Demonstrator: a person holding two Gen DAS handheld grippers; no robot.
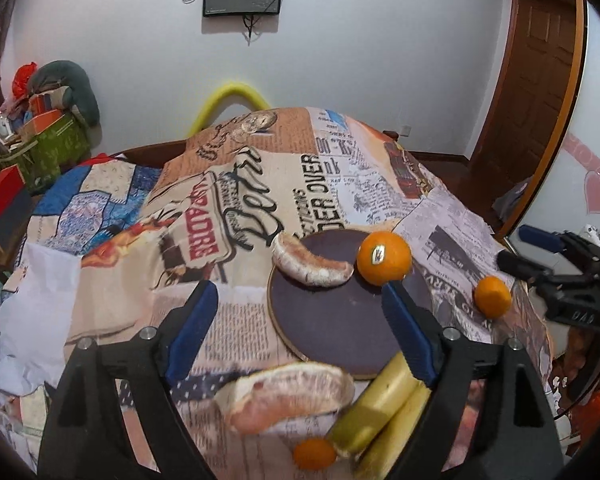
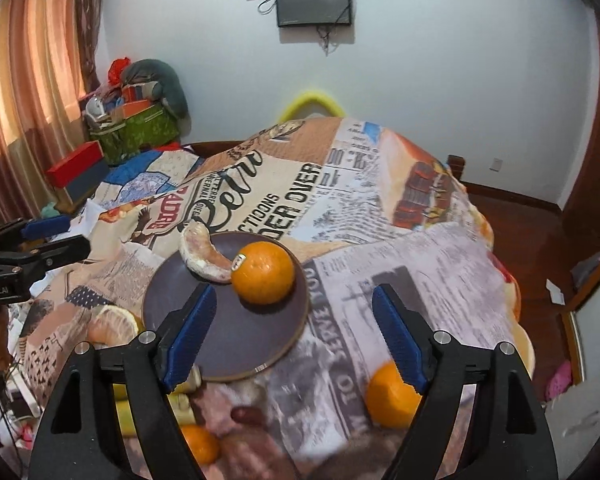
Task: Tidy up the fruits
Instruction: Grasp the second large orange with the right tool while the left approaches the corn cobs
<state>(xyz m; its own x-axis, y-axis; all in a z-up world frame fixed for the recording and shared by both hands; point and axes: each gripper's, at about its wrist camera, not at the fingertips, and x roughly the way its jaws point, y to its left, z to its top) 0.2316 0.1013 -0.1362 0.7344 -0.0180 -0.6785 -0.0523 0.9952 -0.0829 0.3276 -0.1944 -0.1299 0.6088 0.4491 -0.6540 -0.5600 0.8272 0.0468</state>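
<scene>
A dark round plate [image 1: 340, 320] [image 2: 236, 340] lies on the printed cloth. It holds a peeled pomelo segment [image 1: 308, 264] [image 2: 200, 252] and a stickered orange [image 1: 384, 258] [image 2: 264, 272]. Off the plate lie a second pomelo segment [image 1: 288, 396] [image 2: 112, 324], two bananas [image 1: 380, 412], a small orange [image 1: 314, 454] [image 2: 200, 444] and another orange [image 1: 492, 296] [image 2: 388, 400]. My left gripper [image 1: 300, 292] hovers open above the plate's near left side, holding nothing. My right gripper [image 2: 294, 292] is open over the plate's right edge, also holding nothing; the loose orange sits beside its right finger.
The table is draped with a newspaper-print cloth [image 2: 380, 240] that falls away at the right. Boxes and a green bag [image 2: 140, 128] are piled at the back left by the curtain. A screen [image 2: 312, 2] hangs on the far wall. A wooden door [image 1: 532, 92] stands at the right.
</scene>
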